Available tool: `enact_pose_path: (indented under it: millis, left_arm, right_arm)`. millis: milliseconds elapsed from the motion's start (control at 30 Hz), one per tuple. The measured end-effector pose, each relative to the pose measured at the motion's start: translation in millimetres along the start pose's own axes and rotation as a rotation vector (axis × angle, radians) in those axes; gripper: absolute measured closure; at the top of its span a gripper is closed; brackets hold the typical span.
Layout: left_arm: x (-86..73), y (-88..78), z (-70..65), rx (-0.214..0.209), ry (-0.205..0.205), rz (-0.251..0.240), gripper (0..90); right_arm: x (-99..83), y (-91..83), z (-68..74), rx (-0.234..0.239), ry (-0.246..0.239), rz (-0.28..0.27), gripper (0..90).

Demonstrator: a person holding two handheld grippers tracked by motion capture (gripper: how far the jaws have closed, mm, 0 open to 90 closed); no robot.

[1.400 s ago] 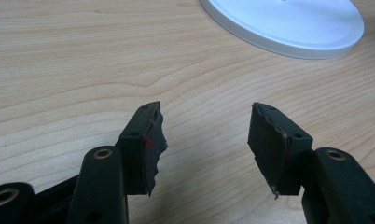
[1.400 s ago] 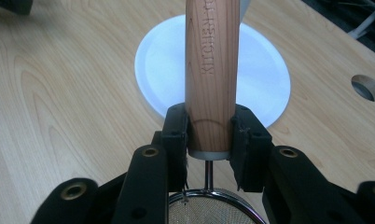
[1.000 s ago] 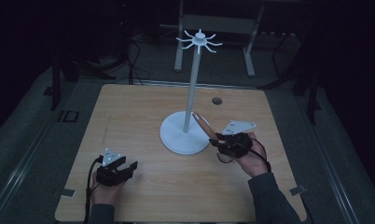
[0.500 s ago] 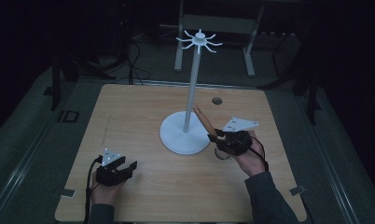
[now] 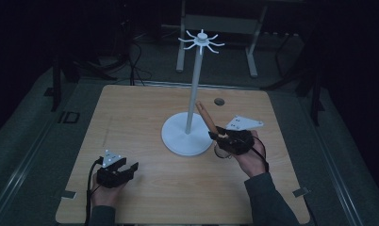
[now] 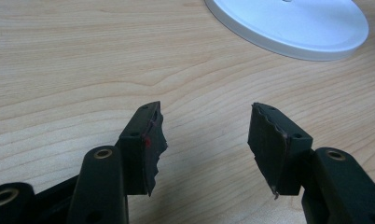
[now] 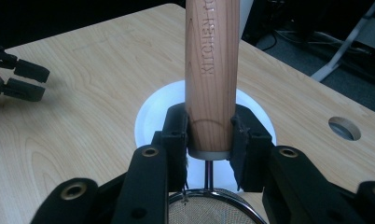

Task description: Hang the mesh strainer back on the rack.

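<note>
A white stand with a round base and a ring of hooks at its top rises from the middle of the wooden table. My right gripper is just right of the base, shut on the wooden handle of a small mesh strainer. The handle slants up toward the pole, and the mesh bowl hangs below the jaws. My left gripper rests at the table's front left, open, with nothing between its jaws.
A round hole is cut in the table behind the stand's base. The table's front edge runs close to both hands. Dark floor, cables and a metal frame lie beyond the far edge.
My right gripper with the strainer has crept slightly toward the stand. The left gripper has stayed put.
</note>
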State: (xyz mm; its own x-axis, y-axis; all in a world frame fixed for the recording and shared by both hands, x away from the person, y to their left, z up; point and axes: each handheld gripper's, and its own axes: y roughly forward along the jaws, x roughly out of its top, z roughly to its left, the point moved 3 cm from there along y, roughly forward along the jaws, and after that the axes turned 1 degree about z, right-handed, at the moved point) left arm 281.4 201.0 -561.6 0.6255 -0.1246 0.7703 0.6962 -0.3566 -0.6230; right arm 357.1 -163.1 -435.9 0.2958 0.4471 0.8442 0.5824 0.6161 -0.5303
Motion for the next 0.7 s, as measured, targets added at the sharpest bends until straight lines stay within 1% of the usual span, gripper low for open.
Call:
enact_pose_path:
  millis: [100, 333, 700]
  left_arm:
    - [0.0, -0.2, 0.1, 0.001, 0.0, 0.0, 44.8]
    - [-0.1, -0.2, 0.4, 0.001, -0.002, 0.001, 44.8]
    - [-0.1, -0.2, 0.4, 0.002, -0.003, 0.0, 44.8]
  right_arm:
    - [1.9, 0.0, 0.8, -0.003, 0.002, -0.01, 69.6]
    - [5.3, -0.3, 1.5, -0.001, 0.019, -0.033, 69.6]
    - [10.1, -3.1, 0.9, -0.011, 0.048, -0.067, 69.5]
